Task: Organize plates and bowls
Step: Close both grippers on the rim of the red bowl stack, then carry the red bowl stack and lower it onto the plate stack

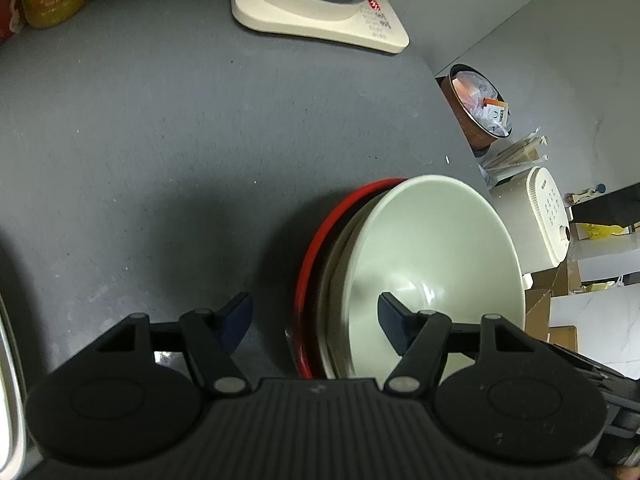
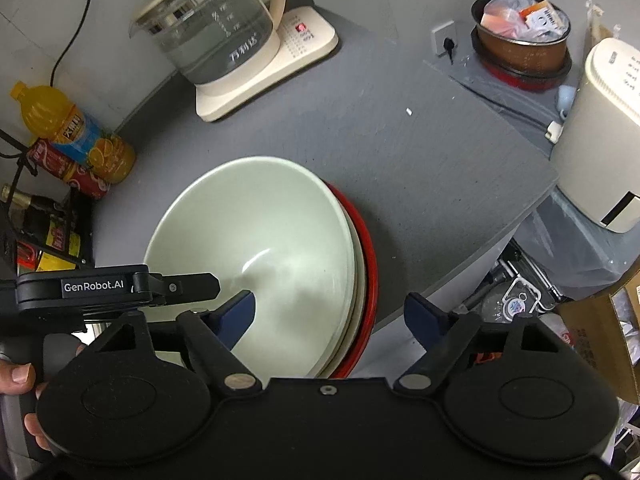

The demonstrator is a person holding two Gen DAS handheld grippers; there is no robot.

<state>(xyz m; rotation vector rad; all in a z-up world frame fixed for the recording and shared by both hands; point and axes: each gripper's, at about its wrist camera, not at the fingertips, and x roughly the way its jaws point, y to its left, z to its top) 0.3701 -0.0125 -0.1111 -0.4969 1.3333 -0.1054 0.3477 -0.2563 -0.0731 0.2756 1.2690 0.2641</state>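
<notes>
The pale green bowl point(image 2: 256, 256) sits on top of a stack — a cream plate point(image 2: 359, 280) beneath it and a red plate point(image 2: 370, 264) at the bottom — on the grey countertop point(image 2: 400, 152), near its front right edge. Bowl and plates are nested, rims offset, the red rim showing on one side only.

The left gripper point(image 1: 316, 320) stands open over the stack's left side: one blue pad point(image 1: 394, 326) lies over the bowl's inside, the other over bare counter, with the plate rims between them. Whether either pad touches cannot be told; nothing is clamped.

The right gripper point(image 2: 330, 314) is likewise open, straddling the stack's right rim — one pad point(image 2: 236, 316) over the bowl's interior, the other beyond the red rim. No grip is evident.

Behind the stack: a glass kettle point(image 2: 212, 36) on its cream base, an orange drink bottle point(image 2: 72, 128) and a red can point(image 2: 68, 168) at the left. A hand point(image 2: 20, 384) holds the left gripper's handle.
</notes>
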